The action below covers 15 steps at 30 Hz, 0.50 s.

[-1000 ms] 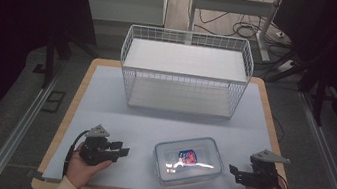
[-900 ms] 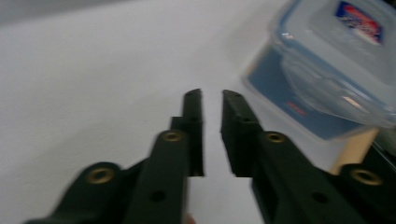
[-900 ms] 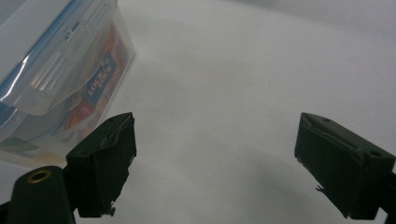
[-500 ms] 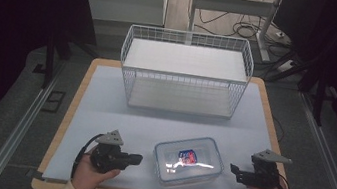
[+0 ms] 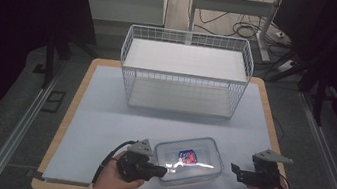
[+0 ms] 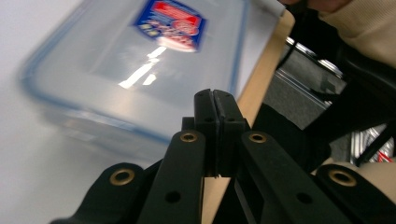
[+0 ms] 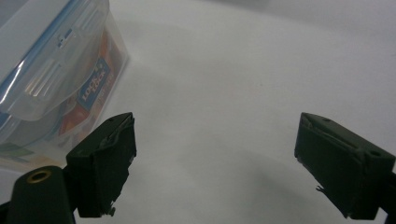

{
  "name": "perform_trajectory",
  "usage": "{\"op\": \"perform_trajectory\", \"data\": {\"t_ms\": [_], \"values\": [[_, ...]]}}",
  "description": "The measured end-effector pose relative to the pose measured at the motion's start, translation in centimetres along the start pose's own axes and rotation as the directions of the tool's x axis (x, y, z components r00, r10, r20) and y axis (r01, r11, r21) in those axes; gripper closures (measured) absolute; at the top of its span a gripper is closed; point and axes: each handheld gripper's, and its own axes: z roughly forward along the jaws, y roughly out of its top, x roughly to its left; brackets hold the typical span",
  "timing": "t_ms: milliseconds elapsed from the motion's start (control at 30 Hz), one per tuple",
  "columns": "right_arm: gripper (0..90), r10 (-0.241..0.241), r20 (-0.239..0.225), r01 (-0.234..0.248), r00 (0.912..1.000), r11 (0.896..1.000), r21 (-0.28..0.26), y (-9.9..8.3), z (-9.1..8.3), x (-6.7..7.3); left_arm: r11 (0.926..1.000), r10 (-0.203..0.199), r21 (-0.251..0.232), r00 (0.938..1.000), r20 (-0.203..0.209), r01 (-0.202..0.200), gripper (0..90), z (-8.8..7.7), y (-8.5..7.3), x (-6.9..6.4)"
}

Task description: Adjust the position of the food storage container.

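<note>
A clear plastic container (image 5: 189, 161) with a blue-rimmed lid and a red and blue label lies on the white mat near the table's front edge. My left gripper (image 5: 161, 172) sits just left of it, tips at its front left corner. Its jaws have just been closing and now stand shut with nothing between them. In the left gripper view the joined tips (image 6: 215, 100) rest in front of the container (image 6: 140, 60); whether they touch it I cannot tell. My right gripper (image 5: 236, 171) stays to the right of the container, apart from it. Its jaws (image 7: 217, 140) are open wide, with the container's end (image 7: 51, 70) at the left.
A white wire basket (image 5: 184, 75) stands at the back middle of the table. The white mat (image 5: 102, 115) covers most of the wooden tabletop. Dark floor, rails and cables lie beyond the table edges.
My left gripper has moved right across the mat up to the container's left end. The right gripper and the container have stayed where they were.
</note>
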Motion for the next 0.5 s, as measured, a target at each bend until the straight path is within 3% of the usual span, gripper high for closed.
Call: {"op": "perform_trajectory", "data": {"t_ms": [133, 500], "values": [[12.9, -0.004, 0.002, 0.004, 1.0000, 1.000, -0.002, 0.0, -0.1, 0.1, 0.9986, 0.025, 0.045, 0.9984, 0.050, -0.027, 89.6, 1.6, 0.1, -1.2], [12.9, -0.004, 0.017, 0.004, 0.9998, 1.000, 0.000, 0.0, -0.1, -0.1, 0.9935, 0.034, 0.107, 0.9985, 0.044, -0.039, 89.8, 3.4, -0.9, -1.8]]}}
